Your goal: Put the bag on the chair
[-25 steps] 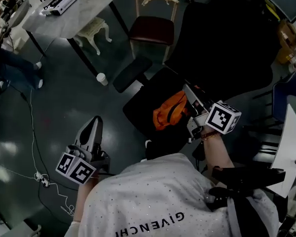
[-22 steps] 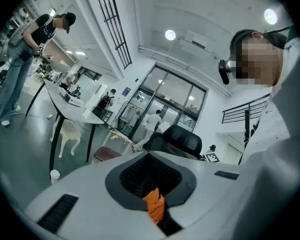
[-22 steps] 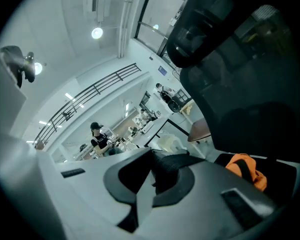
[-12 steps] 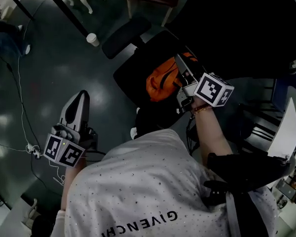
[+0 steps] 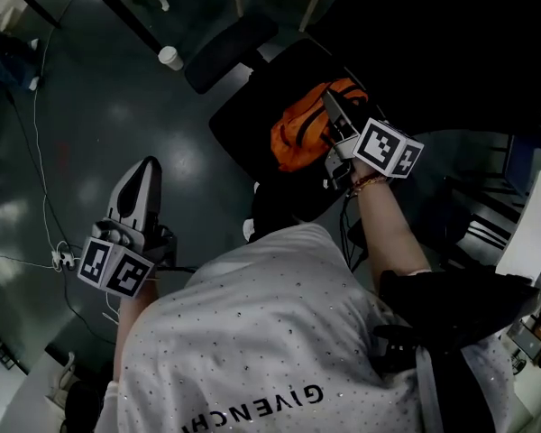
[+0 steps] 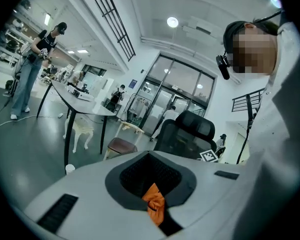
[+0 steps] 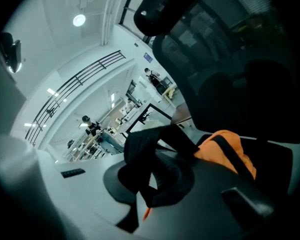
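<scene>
An orange bag [image 5: 302,138] with black straps lies on the seat of a black office chair [image 5: 243,120]. My right gripper [image 5: 330,108] reaches over the bag and is shut on one of its straps. In the right gripper view that black strap [image 7: 155,139] loops out of the closed jaws of the right gripper [image 7: 150,176], with the orange bag [image 7: 225,151] just beyond and the chair back [image 7: 230,59] above. My left gripper [image 5: 148,164] hangs over the floor left of the chair, jaws together and holding nothing. It points toward the office chair [image 6: 187,134].
A white paper cup [image 5: 169,58] stands on the floor near the chair's armrest [image 5: 225,39]. Cables [image 5: 36,152] trail over the floor at left. Farther off are a wooden chair [image 6: 121,145], a table [image 6: 80,96] and a standing person [image 6: 32,69].
Both grippers have sunk. The right one has come down with the orange bag onto the chair seat, still gripping the strap. The left has dropped a little beside the chair.
</scene>
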